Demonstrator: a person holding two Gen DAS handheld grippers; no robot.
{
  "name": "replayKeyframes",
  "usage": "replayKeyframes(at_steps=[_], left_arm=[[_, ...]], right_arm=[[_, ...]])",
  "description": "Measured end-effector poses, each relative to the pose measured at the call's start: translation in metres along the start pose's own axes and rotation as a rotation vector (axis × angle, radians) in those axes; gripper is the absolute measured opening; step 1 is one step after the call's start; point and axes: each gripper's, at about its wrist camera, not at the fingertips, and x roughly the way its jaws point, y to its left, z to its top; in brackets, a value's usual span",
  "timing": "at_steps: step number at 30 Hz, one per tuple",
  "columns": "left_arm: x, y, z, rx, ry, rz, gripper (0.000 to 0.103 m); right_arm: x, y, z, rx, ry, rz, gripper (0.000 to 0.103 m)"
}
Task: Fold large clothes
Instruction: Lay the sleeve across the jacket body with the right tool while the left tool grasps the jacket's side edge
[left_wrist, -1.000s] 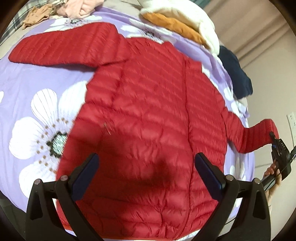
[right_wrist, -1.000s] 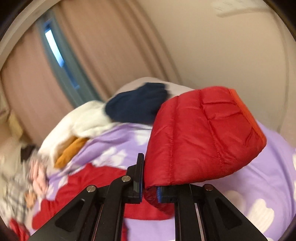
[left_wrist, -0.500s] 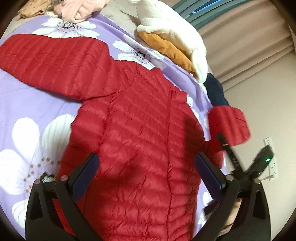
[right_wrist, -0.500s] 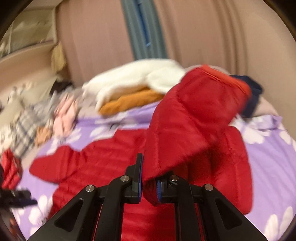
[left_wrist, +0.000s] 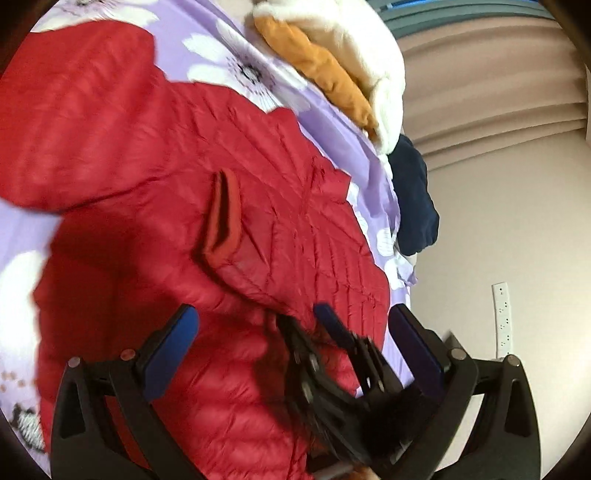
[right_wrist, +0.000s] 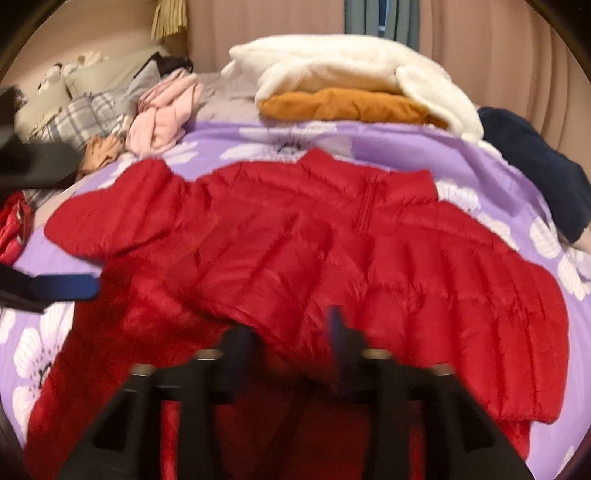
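A red quilted puffer jacket (left_wrist: 147, 206) lies front up on a purple flowered bedspread (left_wrist: 236, 62). Its right sleeve (left_wrist: 258, 236) is folded across the chest, cuff (left_wrist: 221, 218) near the middle. The other sleeve (right_wrist: 110, 218) still stretches out to the left. My left gripper (left_wrist: 291, 332) is open and empty above the jacket's lower part. My right gripper (right_wrist: 288, 332) hovers just behind the folded sleeve with jaws apart; it also shows in the left wrist view (left_wrist: 317, 328).
A white fleece (right_wrist: 354, 70) on an orange garment (right_wrist: 343, 105) and a navy garment (right_wrist: 535, 162) lie at the bed's far edge. Pink (right_wrist: 166, 110) and plaid clothes (right_wrist: 81, 114) are piled at far left. A wall (left_wrist: 498, 221) borders the bed.
My right gripper carried the right sleeve over the jacket's chest, laid it down and opened, letting it go. The left gripper stayed open above the jacket's lower part.
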Motion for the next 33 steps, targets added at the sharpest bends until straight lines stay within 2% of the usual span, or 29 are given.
replayKeyframes(at_steps=[2, 6, 9, 11, 12, 14, 15, 20, 24, 27, 29, 33], left_arm=[[0.011, 0.0, 0.004, -0.003, 0.01, 0.008, 0.102], [0.032, 0.008, 0.01, -0.048, 0.035, -0.024, 0.099], [0.043, 0.018, 0.012, -0.092, 0.031, -0.012, 0.086], [0.049, 0.024, 0.015, -0.112, 0.022, 0.008, 0.058], [0.052, 0.027, 0.017, -0.115, 0.018, 0.022, 0.05], [0.057, 0.031, 0.022, -0.121, 0.006, 0.053, 0.022], [0.058, 0.034, 0.024, -0.128, -0.006, 0.066, 0.019], [0.027, 0.028, 0.029, -0.086, -0.137, 0.111, 0.015], [-0.001, 0.025, 0.03, 0.006, -0.213, 0.21, 0.015], [-0.004, 0.037, 0.032, -0.007, -0.212, 0.246, 0.015], [0.0, 0.046, 0.033, -0.027, -0.188, 0.25, 0.015], [0.008, 0.052, 0.031, -0.028, -0.141, 0.238, 0.015]], right_arm=[[-0.016, -0.008, -0.004, 0.019, -0.03, 0.054, 0.053], [-0.041, -0.02, -0.013, 0.064, -0.076, 0.049, 0.053], [-0.063, -0.042, -0.025, 0.116, -0.117, 0.054, 0.054], [-0.072, -0.057, -0.03, 0.148, -0.134, 0.024, 0.054], [-0.075, -0.064, -0.033, 0.169, -0.137, 0.008, 0.054], [-0.078, -0.083, -0.038, 0.221, -0.14, -0.016, 0.054], [-0.079, -0.092, -0.04, 0.25, -0.138, -0.025, 0.054], [-0.086, -0.131, -0.053, 0.389, -0.148, -0.064, 0.054], [-0.089, -0.143, -0.054, 0.424, -0.163, -0.085, 0.054], [-0.081, -0.14, -0.045, 0.412, -0.166, -0.088, 0.054], [-0.075, -0.136, -0.041, 0.39, -0.175, -0.077, 0.054], [-0.051, -0.133, -0.033, 0.396, -0.137, -0.065, 0.054]])
